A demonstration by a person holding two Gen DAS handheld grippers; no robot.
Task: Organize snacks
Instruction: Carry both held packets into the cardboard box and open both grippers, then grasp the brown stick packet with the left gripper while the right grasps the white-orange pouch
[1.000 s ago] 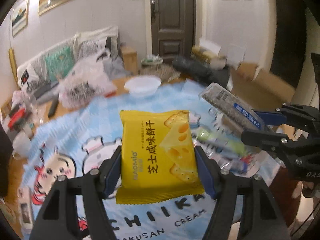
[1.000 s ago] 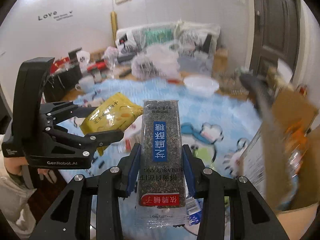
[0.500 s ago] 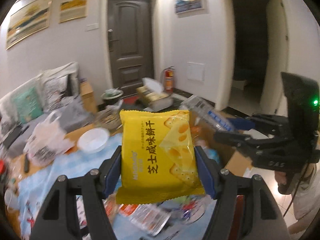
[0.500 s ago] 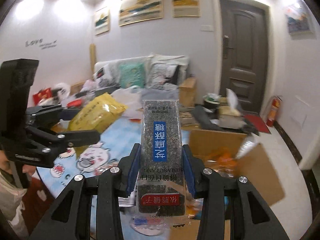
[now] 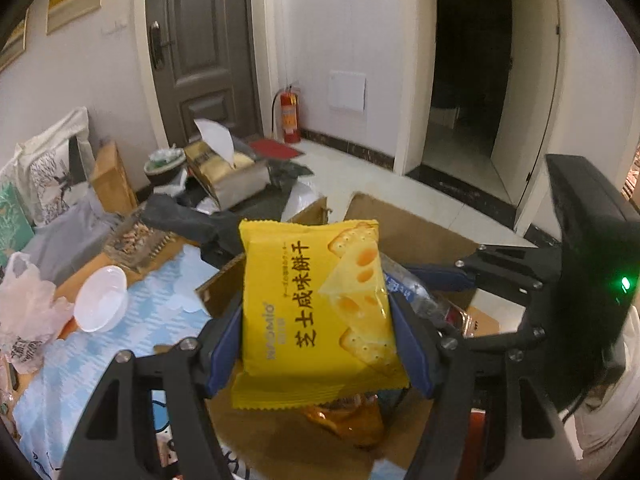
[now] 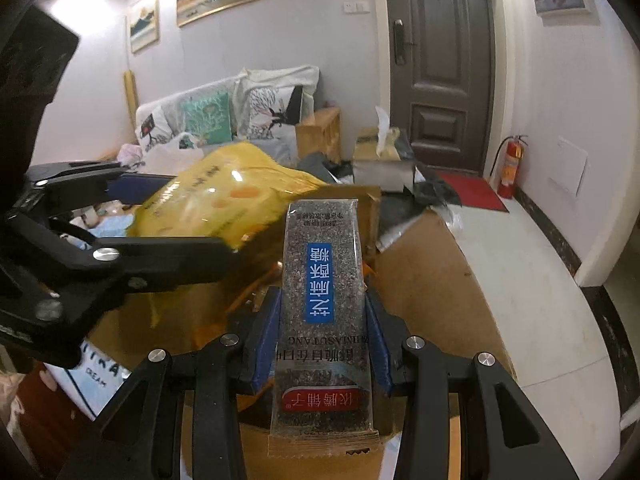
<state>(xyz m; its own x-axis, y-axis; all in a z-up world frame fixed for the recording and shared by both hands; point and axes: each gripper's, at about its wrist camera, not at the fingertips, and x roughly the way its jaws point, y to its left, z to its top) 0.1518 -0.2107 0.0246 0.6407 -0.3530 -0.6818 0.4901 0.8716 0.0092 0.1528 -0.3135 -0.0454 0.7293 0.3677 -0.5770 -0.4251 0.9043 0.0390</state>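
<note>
1. Gripping a yellow cheese cracker packet (image 5: 316, 312), your left gripper (image 5: 316, 344) has its blue pads pressed against the packet's two side edges, and the packet stands face-up between the fingers.
2. Your right gripper (image 6: 322, 332) clamps a long dark sesame candy bar (image 6: 322, 300) in a clear wrapper with a blue label; the pads press on both long sides, and the bar's red-labelled end hangs out behind the fingers toward the camera.
3. You hold both snacks in the air above an open cardboard box (image 5: 420, 232), which sits past the edge of the table with the light blue cartoon tablecloth (image 5: 132, 320).
4. From the right wrist view, your left gripper comes in from the left edge with the yellow packet tilted, just beside and slightly beyond the sesame bar; whether the two touch you cannot tell.
5. Inside the box, below the yellow packet, you can see an orange snack wrapper (image 5: 344, 420).
6. On the tablecloth a white bowl (image 5: 100, 300) sits near a crumpled plastic bag (image 5: 28, 312).
7. Beyond the box, on the floor, lies a tissue box (image 5: 224, 164), with a red fire extinguisher (image 5: 290, 114) against the wall by the dark door (image 5: 196, 40).
</note>
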